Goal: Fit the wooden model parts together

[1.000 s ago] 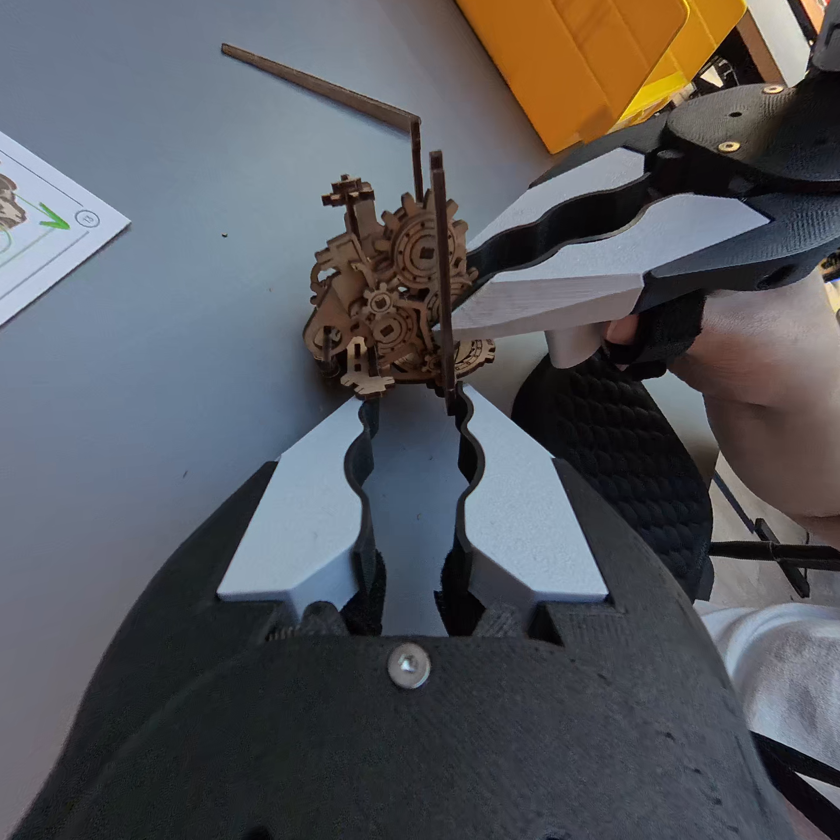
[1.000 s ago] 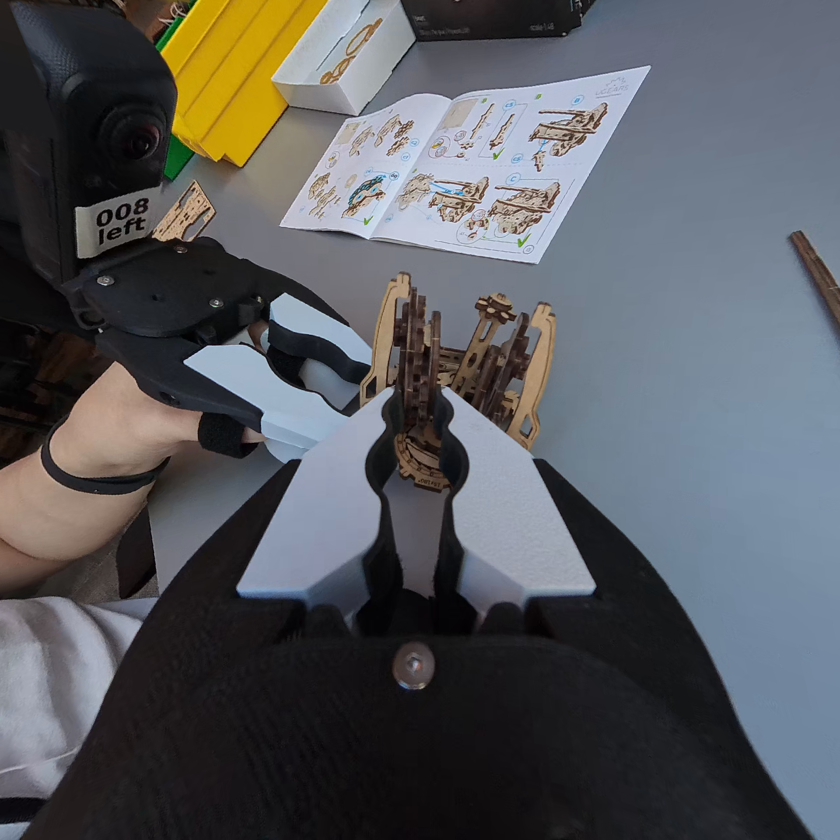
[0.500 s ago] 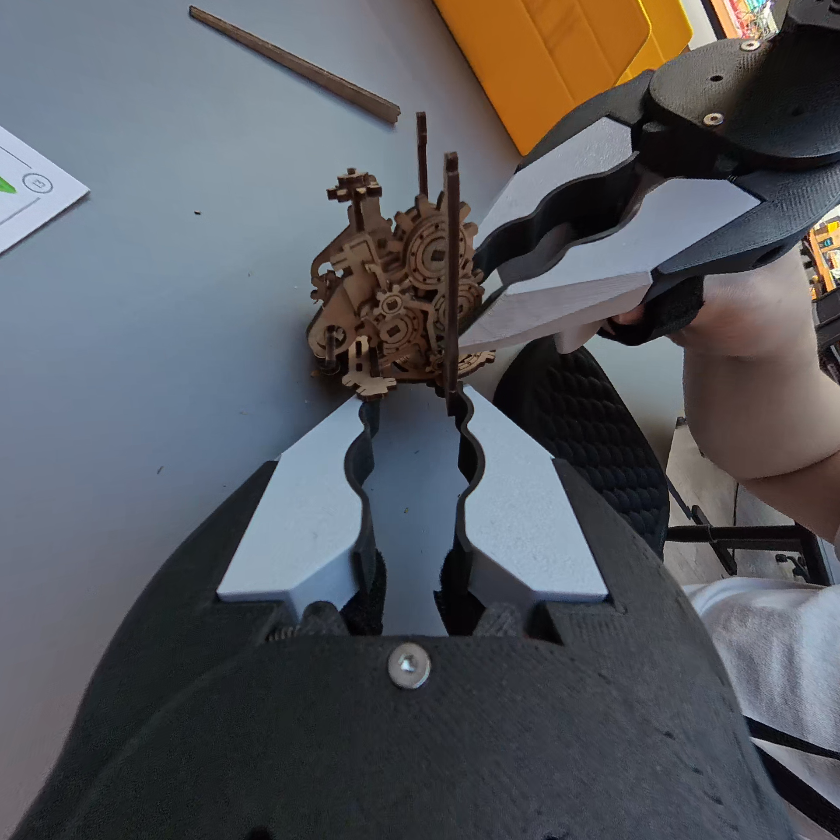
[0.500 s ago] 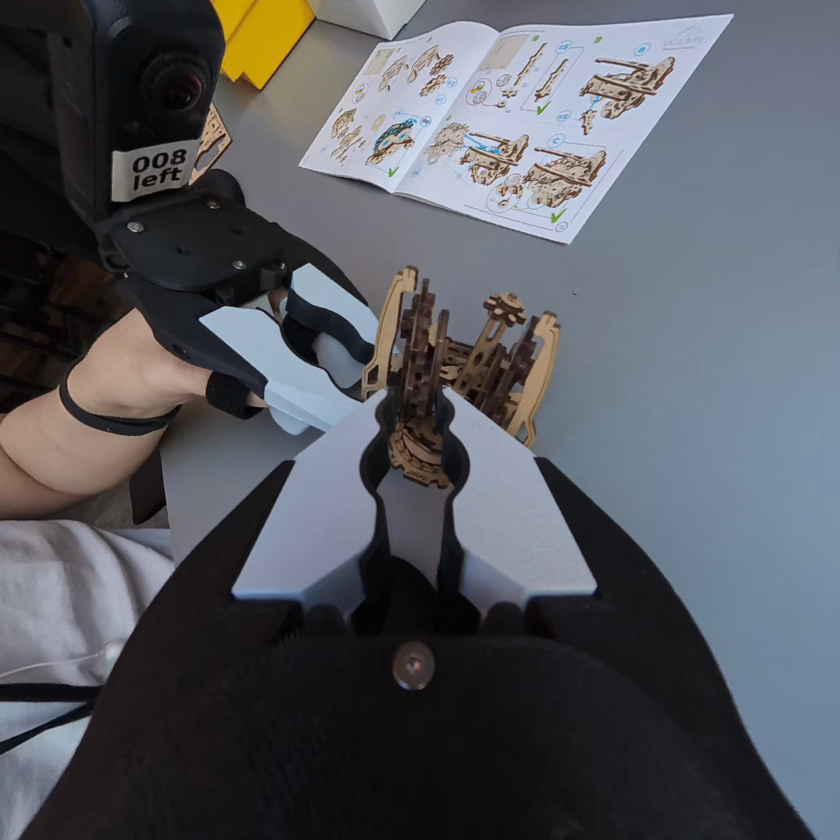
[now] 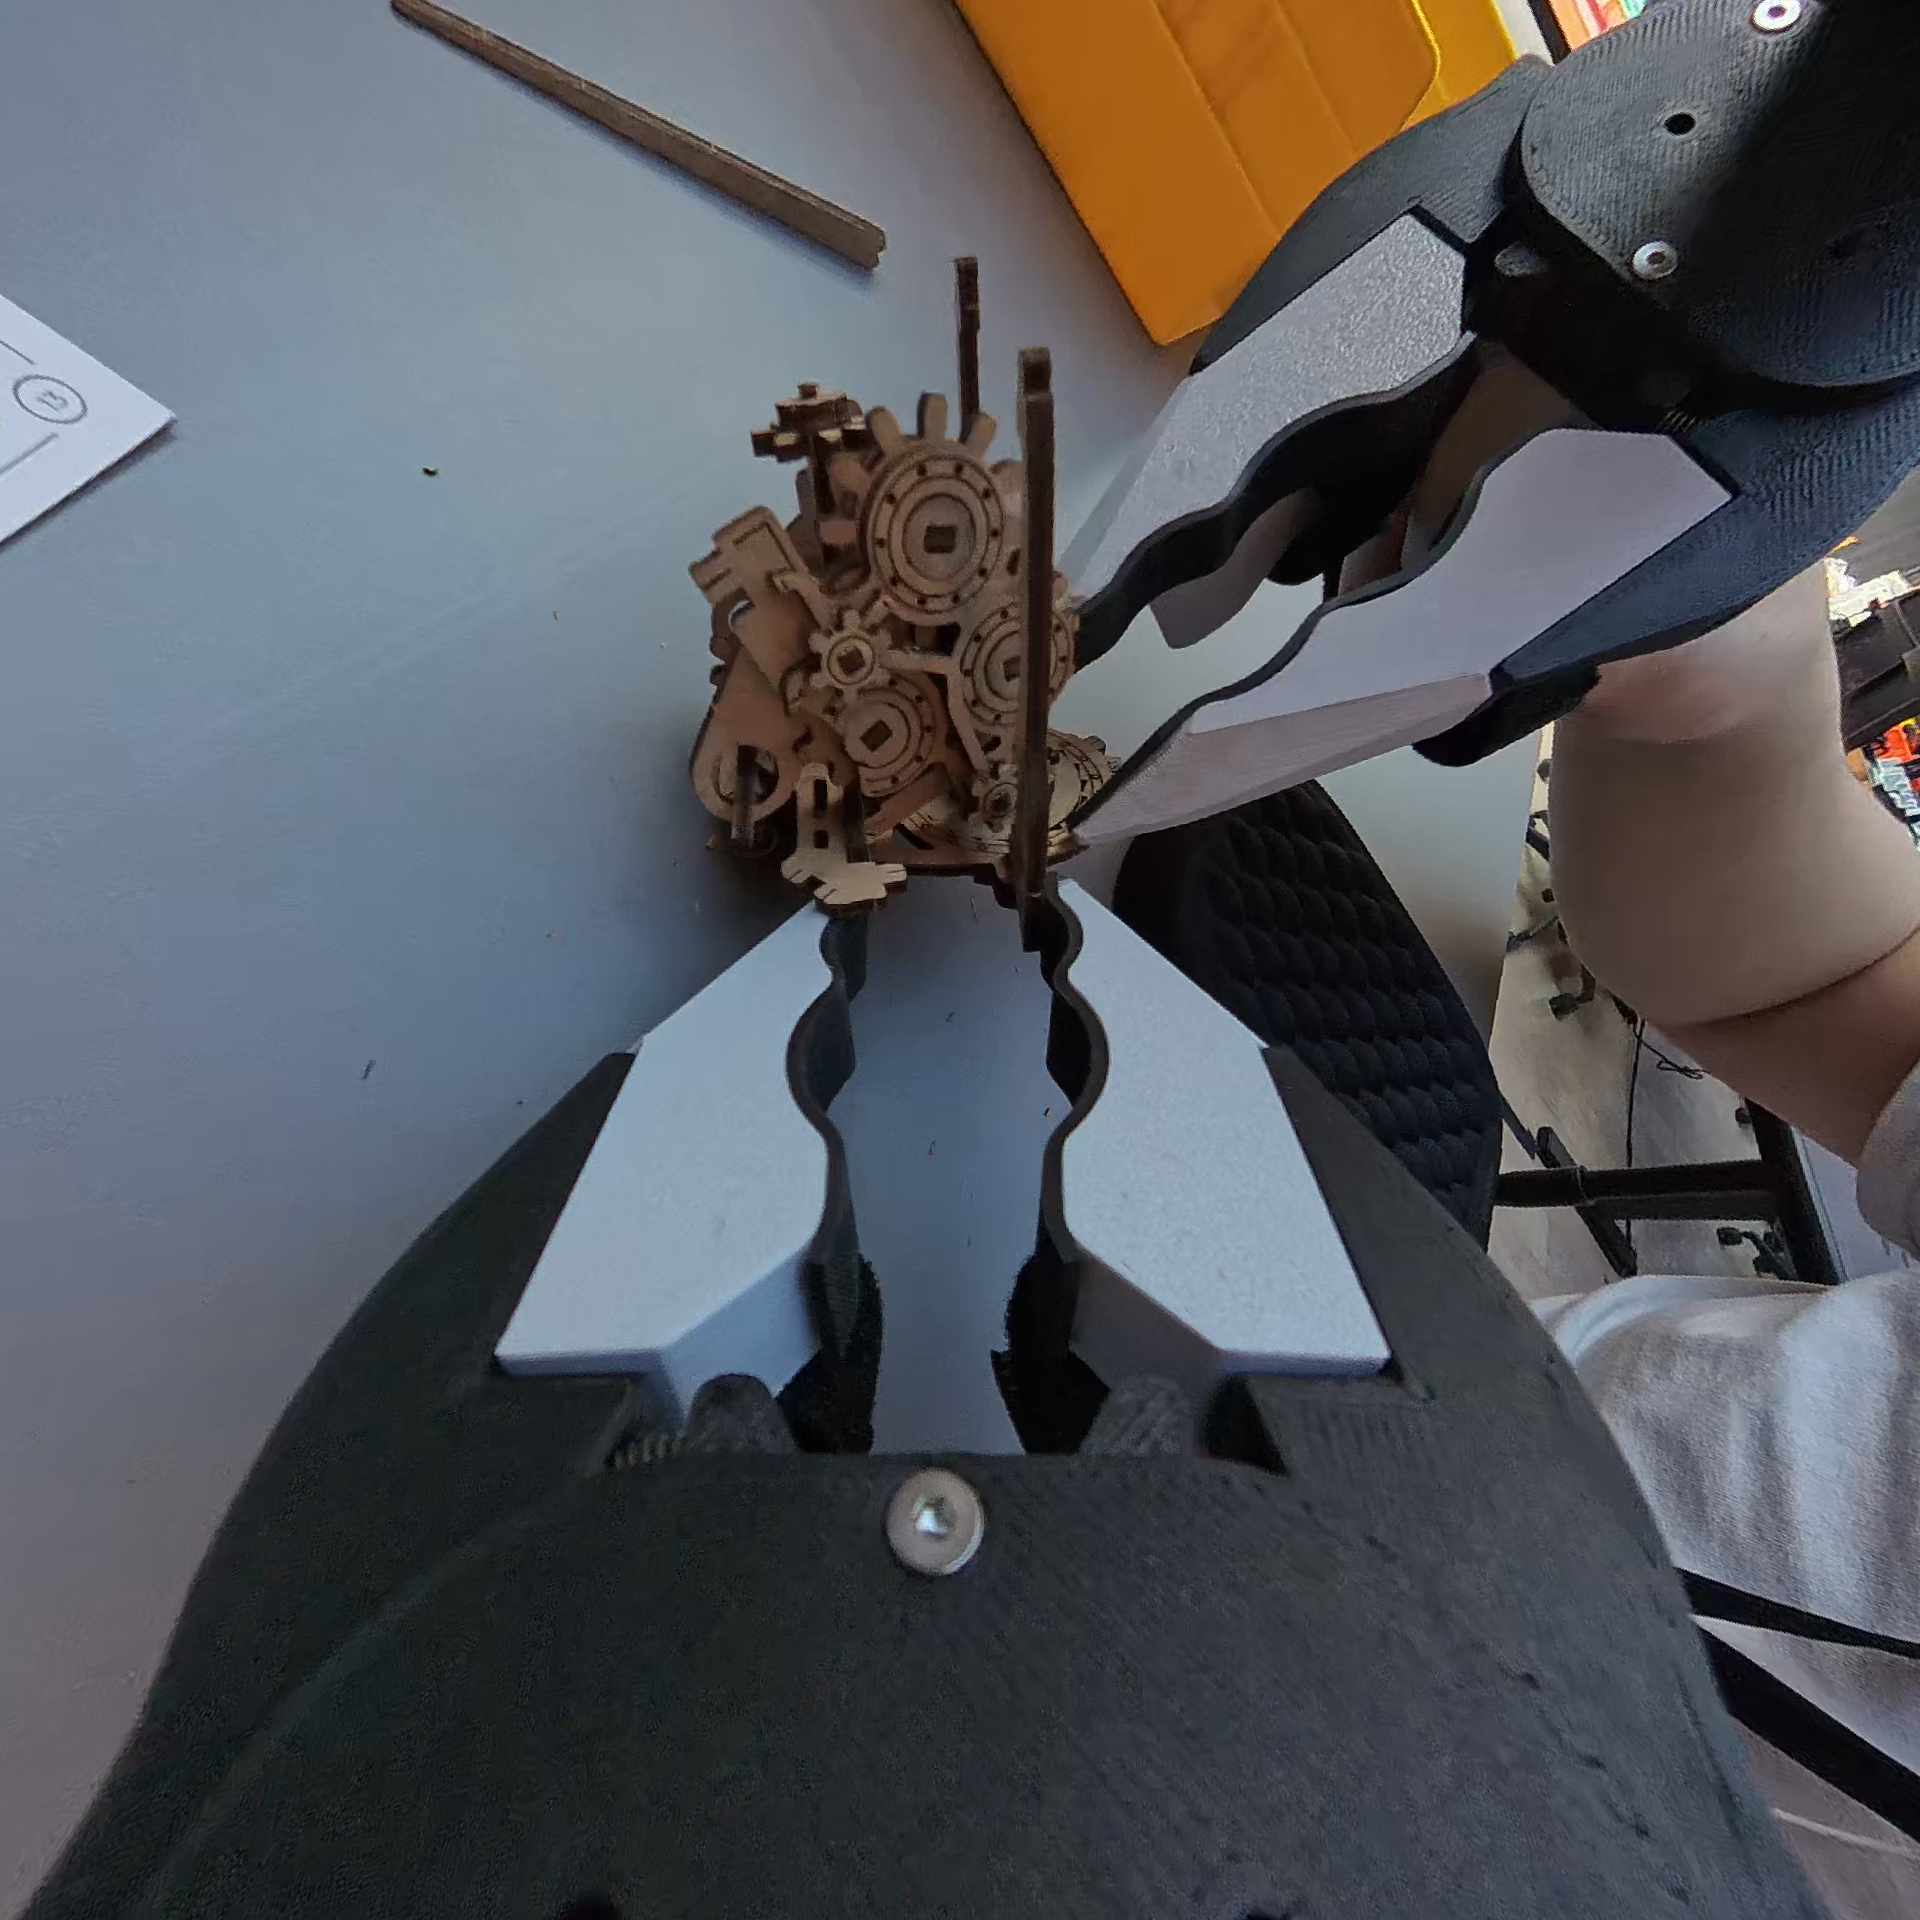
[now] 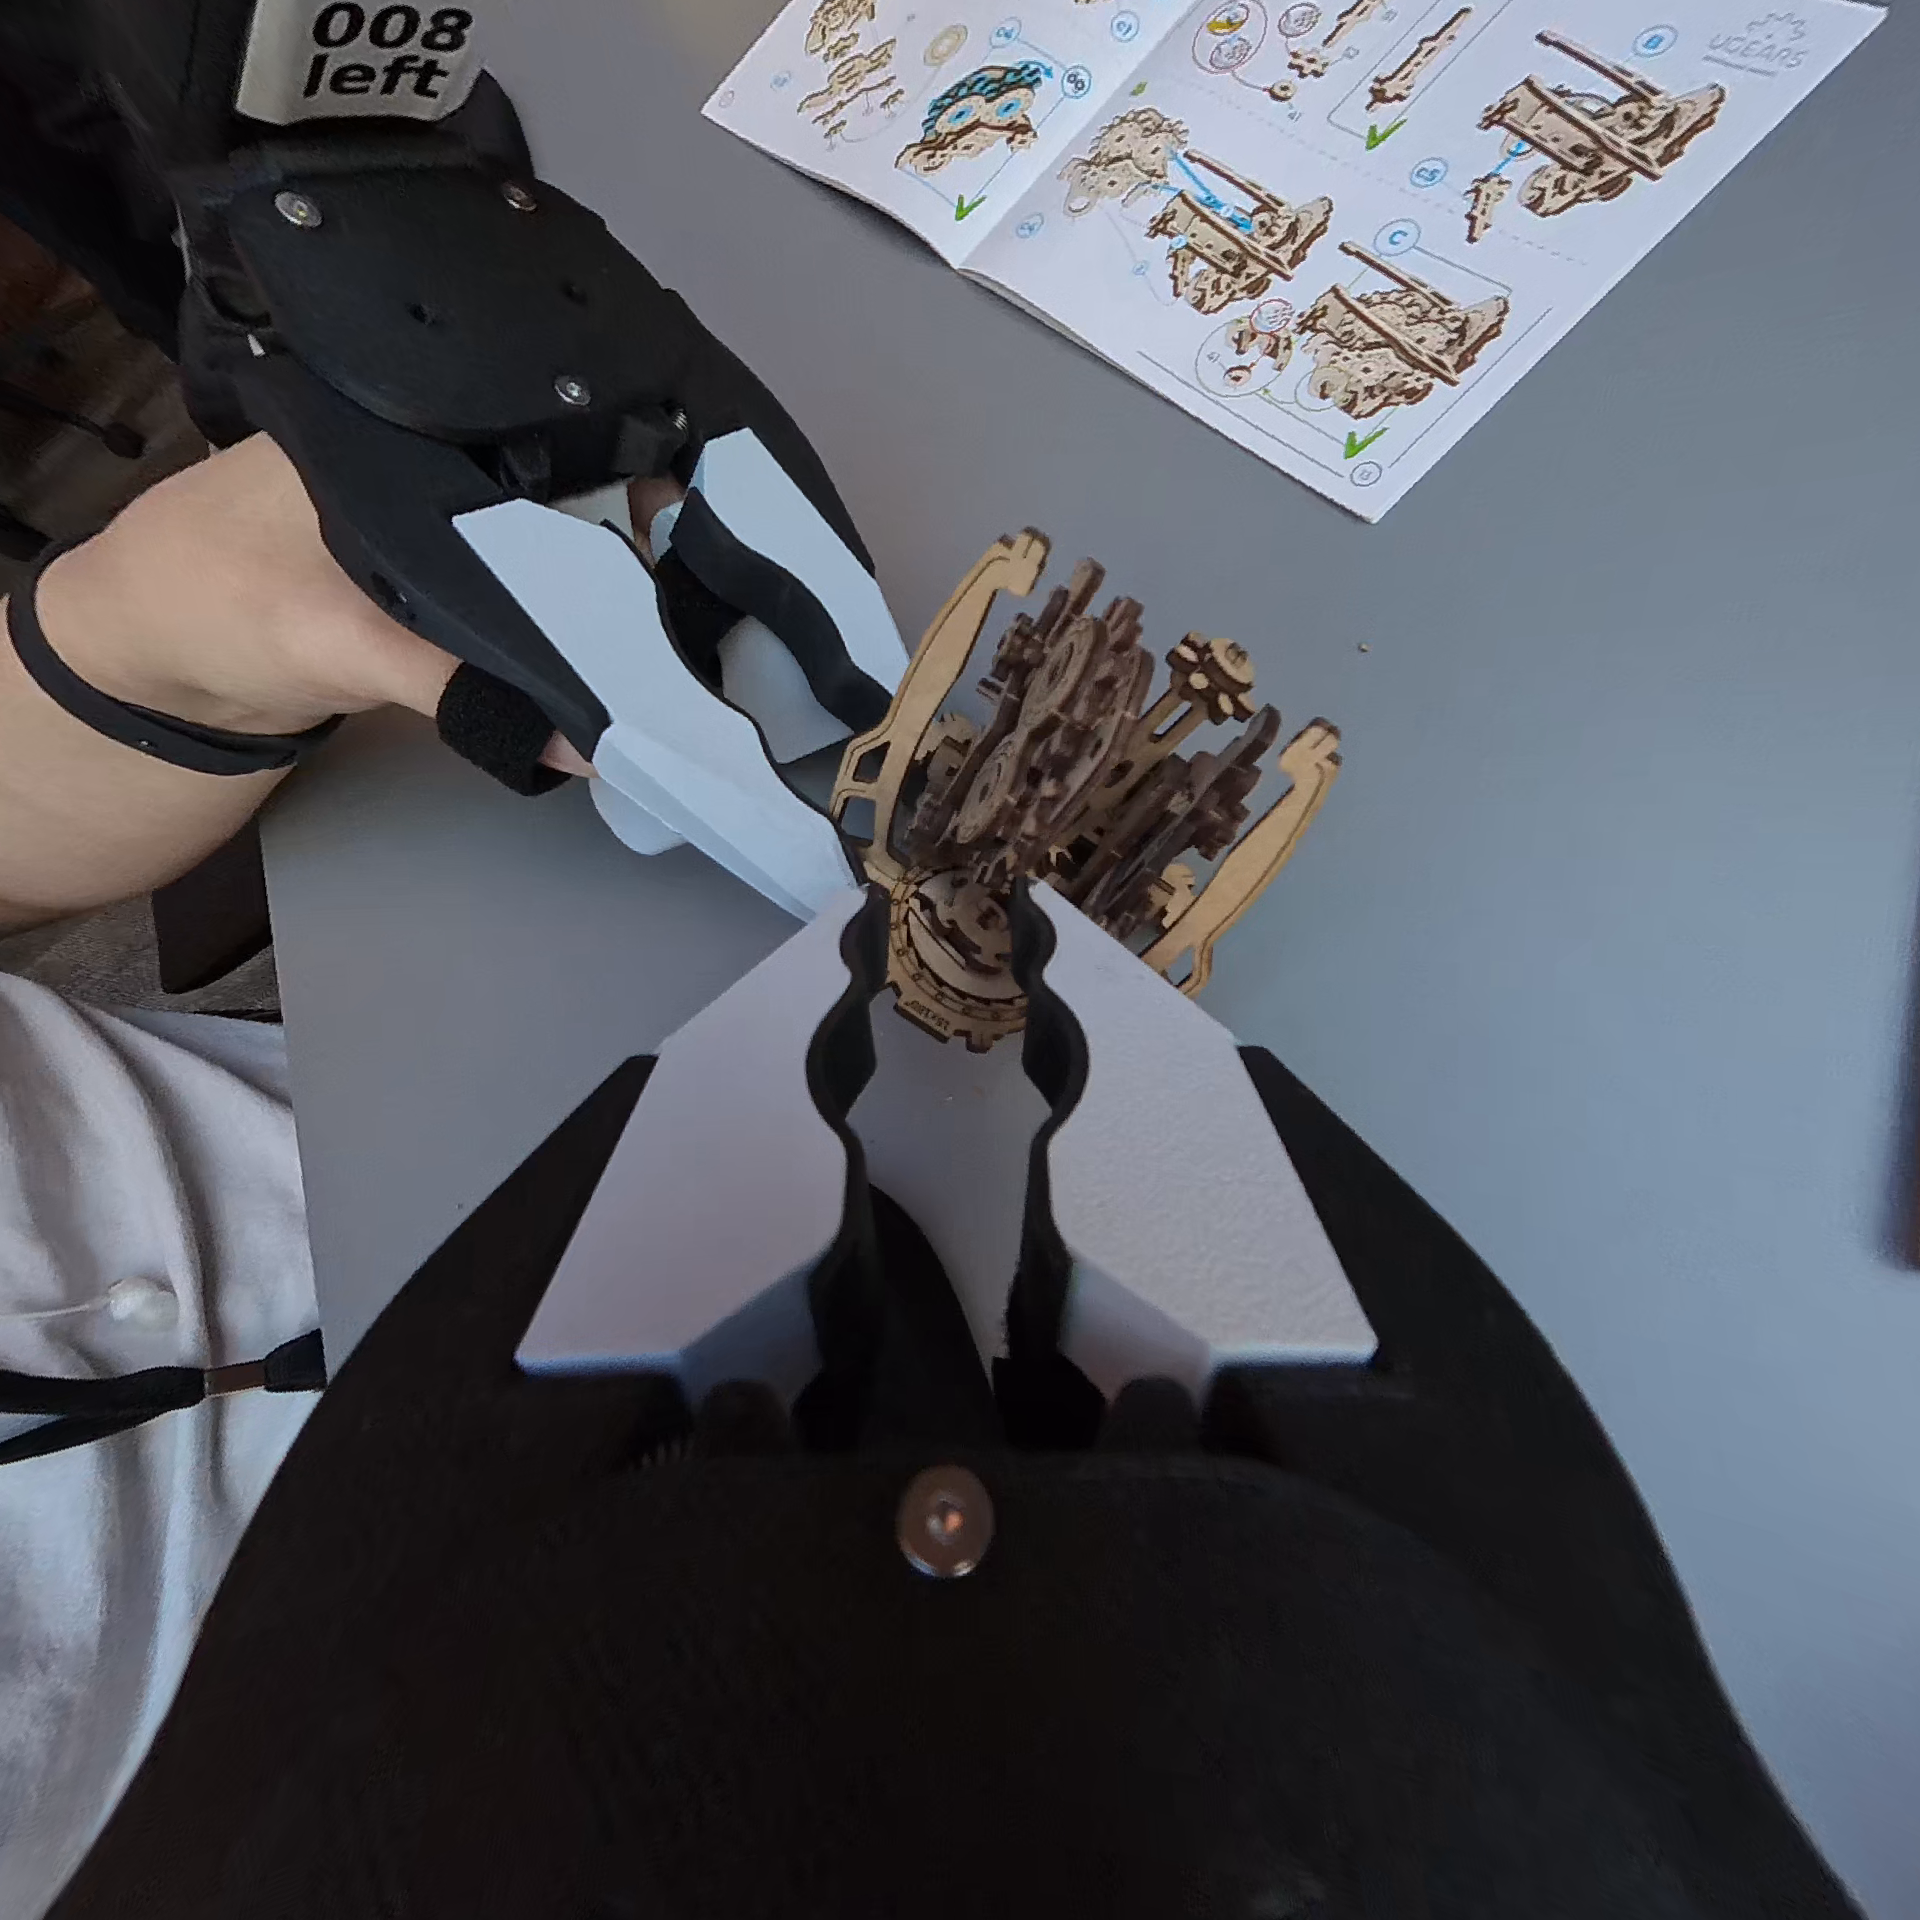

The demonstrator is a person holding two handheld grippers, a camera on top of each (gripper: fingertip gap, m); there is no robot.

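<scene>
The wooden model (image 5: 894, 665), a cluster of tan gears between two side plates, sits low over the grey table between both grippers. My left gripper (image 5: 945, 909) is partly closed, with its tips touching the model's near edge: a small foot piece on the left and a dark side plate (image 5: 1031, 623) on the right. In the right wrist view the left gripper (image 6: 857, 795) straddles the tan side frame. My right gripper (image 6: 945, 904) is shut on the model's round gear disc (image 6: 956, 966); the model (image 6: 1060, 748) leans away from it. It also shows in the left wrist view (image 5: 1081, 727), coming in from the right.
A loose wooden stick (image 5: 644, 135) lies on the table beyond the model. An open instruction booklet (image 6: 1299, 208) lies farther back. Yellow bins (image 5: 1195, 125) stand at the far right. A black mesh chair (image 5: 1299, 987) is past the table edge. Left and right tips are no more than a few centimetres apart.
Both grippers and the model have moved together toward the booklet. The model now leans over instead of standing upright. The right gripper has swung higher in the left wrist view.
</scene>
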